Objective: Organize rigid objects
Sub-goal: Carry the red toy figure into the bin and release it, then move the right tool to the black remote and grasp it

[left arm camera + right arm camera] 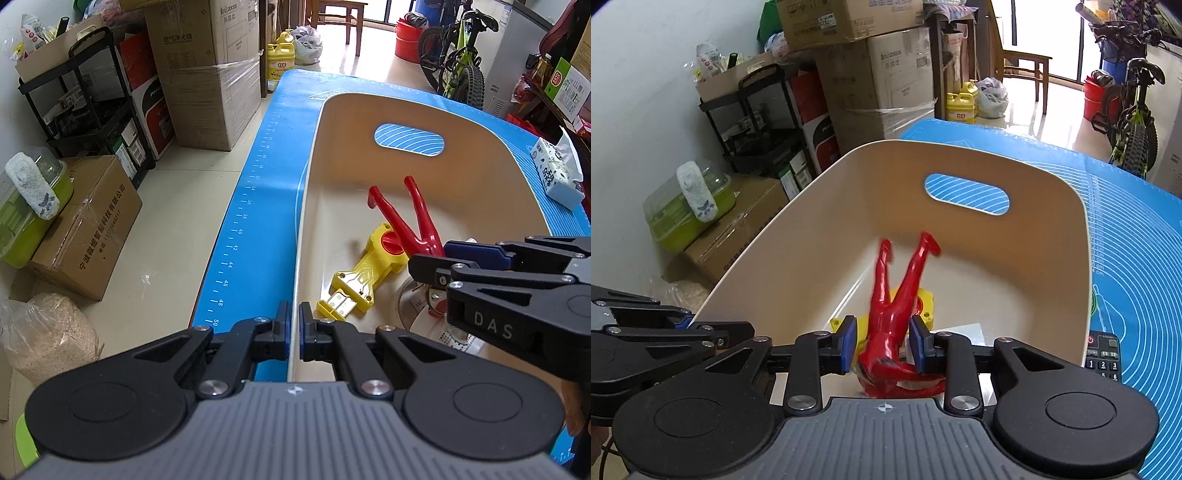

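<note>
A cream plastic bin point(480, 162) point(798, 229) stands on the blue mat. Inside it lie a red toy figure point(402, 218) point(894, 299), legs pointing away, and a yellow toy tool point(364, 275) point(925, 301) under it. My right gripper point(882, 341) is open over the bin, its blue pads on either side of the figure's torso without pressing it; it also shows in the left wrist view point(458, 258). My left gripper point(294, 328) is shut on the bin's left rim, which runs between its pads.
A blue measuring mat point(255, 206) covers the table. A remote control point(1104, 354) lies right of the bin. A tissue pack point(557, 173) sits at the mat's right. Cardboard boxes point(207, 74), a black shelf point(92, 96) and a bicycle point(458, 62) stand around.
</note>
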A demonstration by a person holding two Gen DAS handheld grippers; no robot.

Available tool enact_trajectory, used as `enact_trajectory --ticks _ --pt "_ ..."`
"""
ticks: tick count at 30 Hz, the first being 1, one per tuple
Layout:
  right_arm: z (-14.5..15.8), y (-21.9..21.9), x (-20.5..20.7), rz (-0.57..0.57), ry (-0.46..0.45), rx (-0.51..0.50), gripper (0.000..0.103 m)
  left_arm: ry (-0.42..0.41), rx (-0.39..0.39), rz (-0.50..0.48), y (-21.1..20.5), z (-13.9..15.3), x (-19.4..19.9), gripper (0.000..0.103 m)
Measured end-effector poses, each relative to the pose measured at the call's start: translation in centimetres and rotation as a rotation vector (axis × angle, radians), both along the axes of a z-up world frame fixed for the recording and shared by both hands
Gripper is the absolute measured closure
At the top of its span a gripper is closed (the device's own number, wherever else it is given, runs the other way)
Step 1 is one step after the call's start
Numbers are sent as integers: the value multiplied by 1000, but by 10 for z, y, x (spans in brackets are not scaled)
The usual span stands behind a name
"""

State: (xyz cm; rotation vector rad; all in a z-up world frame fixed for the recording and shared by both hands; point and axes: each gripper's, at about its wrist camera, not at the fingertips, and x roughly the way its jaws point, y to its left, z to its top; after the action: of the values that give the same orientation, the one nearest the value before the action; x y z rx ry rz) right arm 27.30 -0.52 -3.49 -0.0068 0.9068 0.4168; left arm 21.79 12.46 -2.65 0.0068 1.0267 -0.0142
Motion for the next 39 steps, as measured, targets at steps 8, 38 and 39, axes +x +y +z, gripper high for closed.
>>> enact_trajectory --ticks 8,38,39 --pt "19 -12 -7 -28 -64 41 48 0 -1 0 1 0 0 98" --pt "-1 -160 -16 -347 -60 -41 42 2 5 1 3 1 0 98" --pt "-6 -160 -17 -347 -53 -44 42 2 5 1 3 1 0 98"
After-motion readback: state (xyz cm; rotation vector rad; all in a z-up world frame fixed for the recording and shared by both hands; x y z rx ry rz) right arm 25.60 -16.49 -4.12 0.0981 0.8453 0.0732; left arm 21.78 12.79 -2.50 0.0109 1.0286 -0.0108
